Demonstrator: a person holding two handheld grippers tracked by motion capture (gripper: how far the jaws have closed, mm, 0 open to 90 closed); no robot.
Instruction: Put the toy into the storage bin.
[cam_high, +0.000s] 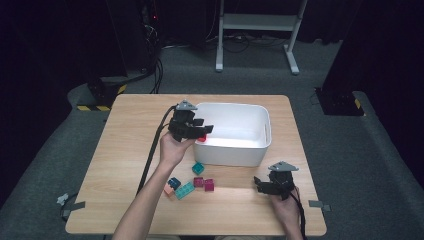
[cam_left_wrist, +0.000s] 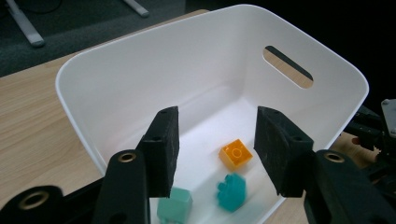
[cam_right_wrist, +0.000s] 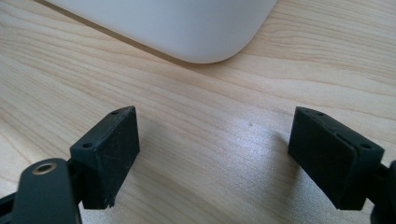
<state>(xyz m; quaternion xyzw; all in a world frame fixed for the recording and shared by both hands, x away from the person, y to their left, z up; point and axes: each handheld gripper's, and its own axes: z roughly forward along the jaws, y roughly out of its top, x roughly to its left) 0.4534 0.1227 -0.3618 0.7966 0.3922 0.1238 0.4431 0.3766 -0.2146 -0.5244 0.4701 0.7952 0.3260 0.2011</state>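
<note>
My left gripper (cam_high: 202, 129) hangs open over the left end of the white bin (cam_high: 268, 126), with nothing between its fingers. In the left gripper view the jaws (cam_left_wrist: 219, 137) frame the bin's floor, where an orange brick (cam_left_wrist: 236, 153), a blurred teal brick (cam_left_wrist: 231, 191) and a pale green brick (cam_left_wrist: 174, 204) lie. A small red patch (cam_high: 201, 138) sits under the gripper at the bin's rim; I cannot tell what it is. My right gripper (cam_high: 258, 185) rests open low over the table's front right. Its jaws (cam_right_wrist: 215, 140) stand wide over bare wood, short of the bin's corner (cam_right_wrist: 187, 28).
Several loose bricks lie on the table in front of the bin: a teal one (cam_high: 198, 168), a dark red one (cam_high: 198, 181), a magenta one (cam_high: 209, 185), a long teal one (cam_high: 184, 190), a dark blue one (cam_high: 174, 182) and a salmon one (cam_high: 169, 190). The bin has a handle slot (cam_left_wrist: 287, 66).
</note>
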